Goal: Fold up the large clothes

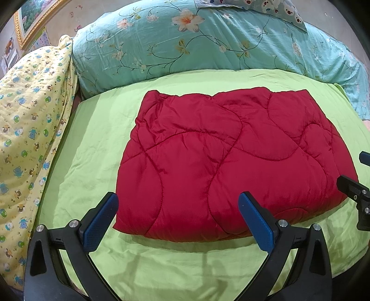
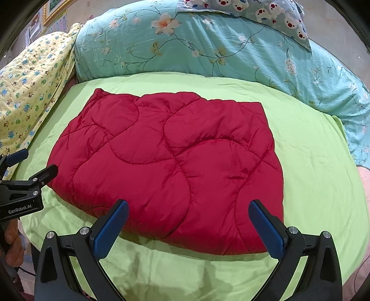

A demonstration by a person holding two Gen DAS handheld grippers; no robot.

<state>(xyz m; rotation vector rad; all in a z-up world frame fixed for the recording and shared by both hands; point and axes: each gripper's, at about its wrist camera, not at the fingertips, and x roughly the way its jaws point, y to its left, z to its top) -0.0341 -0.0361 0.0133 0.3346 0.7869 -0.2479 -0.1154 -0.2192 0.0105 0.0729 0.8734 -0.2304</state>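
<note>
Bedding fills the view in front of you: a lime-green sheet (image 1: pixel 92 148) covers the bed. On the far left a yellow blanket (image 1: pixel 30 115) printed with small animals is heaped beside it, and a gold picture frame (image 1: pixel 27 25) hangs on the wall above. Along the back runs a teal floral duvet (image 1: pixel 208 46), with a bear-print pillow (image 1: pixel 266 7) lying on top of it toward the right.

In the middle of the sheet lies the red quilted coat (image 1: pixel 231 150), folded into a puffy, roughly rectangular bundle with curved stitch lines and a few creases; its near edge is rounded and thick.

Your left gripper (image 1: pixel 178 220) sits at the bundle's near left corner, blue pads wide apart and holding nothing. Your right gripper (image 2: pixel 188 229) sits at the near right edge, pads also spread and empty. 1 hand (image 2: pixel 12 245) shows at the lower left of the right view.
</note>
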